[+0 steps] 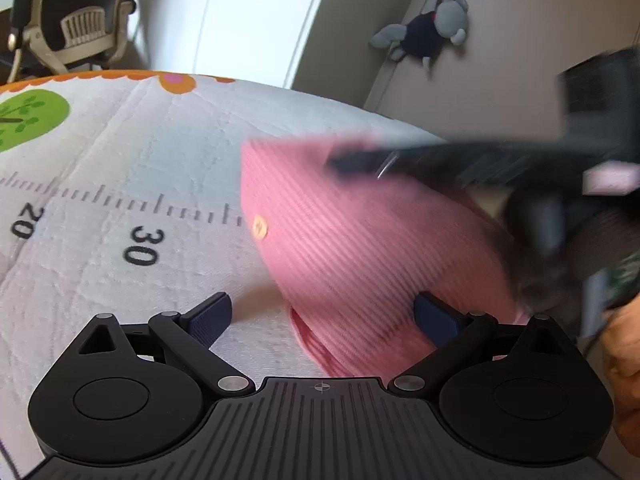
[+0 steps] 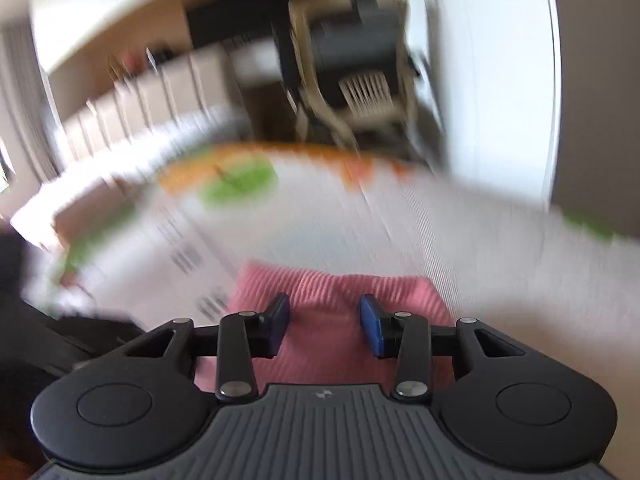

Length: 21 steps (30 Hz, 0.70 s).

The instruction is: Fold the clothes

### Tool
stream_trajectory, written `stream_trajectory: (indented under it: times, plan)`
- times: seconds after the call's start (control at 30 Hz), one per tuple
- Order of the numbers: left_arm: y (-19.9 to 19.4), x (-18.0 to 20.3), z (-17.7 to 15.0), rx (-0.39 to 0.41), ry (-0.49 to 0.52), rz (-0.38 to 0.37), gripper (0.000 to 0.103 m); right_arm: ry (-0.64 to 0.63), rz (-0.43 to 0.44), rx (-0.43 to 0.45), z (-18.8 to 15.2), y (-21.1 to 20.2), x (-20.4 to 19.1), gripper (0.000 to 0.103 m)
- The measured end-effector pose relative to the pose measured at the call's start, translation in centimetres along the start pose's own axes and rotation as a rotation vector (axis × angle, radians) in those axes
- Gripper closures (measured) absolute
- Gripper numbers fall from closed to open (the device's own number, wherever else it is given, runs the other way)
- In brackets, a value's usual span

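Note:
A pink ribbed garment [image 1: 360, 248] with a small yellow button lies folded on a white printed mat [image 1: 120, 168]. My left gripper [image 1: 324, 318] is open, its blue pads [image 1: 210, 318] wide apart, the right pad over the garment's near edge. The other gripper [image 1: 500, 168], blurred, reaches over the garment from the right. In the right wrist view the pink garment [image 2: 324, 292] lies under and ahead of my right gripper [image 2: 325, 326], which is open with nothing between its fingers. That view is heavily blurred.
The mat carries a printed ruler with 20 and 30, a green tree and an orange border [image 1: 100, 77]. An office chair [image 1: 76, 28] stands beyond the mat's far edge. A grey plush toy [image 1: 428, 32] hangs on the wall. A hand [image 1: 624, 360] shows at the right edge.

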<state>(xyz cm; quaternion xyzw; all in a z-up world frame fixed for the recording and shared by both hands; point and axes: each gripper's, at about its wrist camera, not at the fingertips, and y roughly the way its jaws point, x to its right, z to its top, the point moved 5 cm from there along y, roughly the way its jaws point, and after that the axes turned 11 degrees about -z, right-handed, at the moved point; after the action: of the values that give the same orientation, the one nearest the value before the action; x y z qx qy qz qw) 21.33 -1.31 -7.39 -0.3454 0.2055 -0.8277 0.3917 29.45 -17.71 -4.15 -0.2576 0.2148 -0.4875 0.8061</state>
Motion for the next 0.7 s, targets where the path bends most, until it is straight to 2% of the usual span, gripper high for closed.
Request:
stream_trajectory:
  times: [0.07, 0.2, 0.33, 0.43, 0.57, 0.6, 0.7]
  plan:
    - [-0.1, -0.1, 0.0, 0.0, 0.004, 0.007, 0.002, 0.02, 0.001, -0.003, 0.1, -0.2, 0.5, 0.064]
    - [0.0, 0.2, -0.3, 0.008, 0.028, 0.016, 0.001, -0.026, -0.035, 0.066, -0.1, -4.4, 0.4, 0.062]
    - [0.2, 0.0, -0.2, 0.016, 0.029, 0.01, 0.001, 0.0, -0.054, 0.073, -3.3, -7.6, 1.2, 0.058]
    - [-0.2, -0.1, 0.3, 0.012, 0.023, -0.001, 0.001, 0.074, -0.074, 0.034, -6.1, -7.2, 1.6, 0.052]
    - [-3.1, 0.4, 2.6, 0.127, 0.052, 0.018, 0.002, 0.094, -0.097, 0.049, -7.2, -7.0, 1.0, 0.05]
    - [-3.9, 0.7, 3.4, 0.163, 0.063, 0.002, 0.002, 0.085, -0.104, 0.055, -7.3, -6.9, 0.6, 0.049]
    - [-2.9, 1.2, 4.8, 0.166, 0.025, -0.122, 0.002, 0.054, -0.122, 0.077, -7.7, -6.8, -0.6, 0.049]
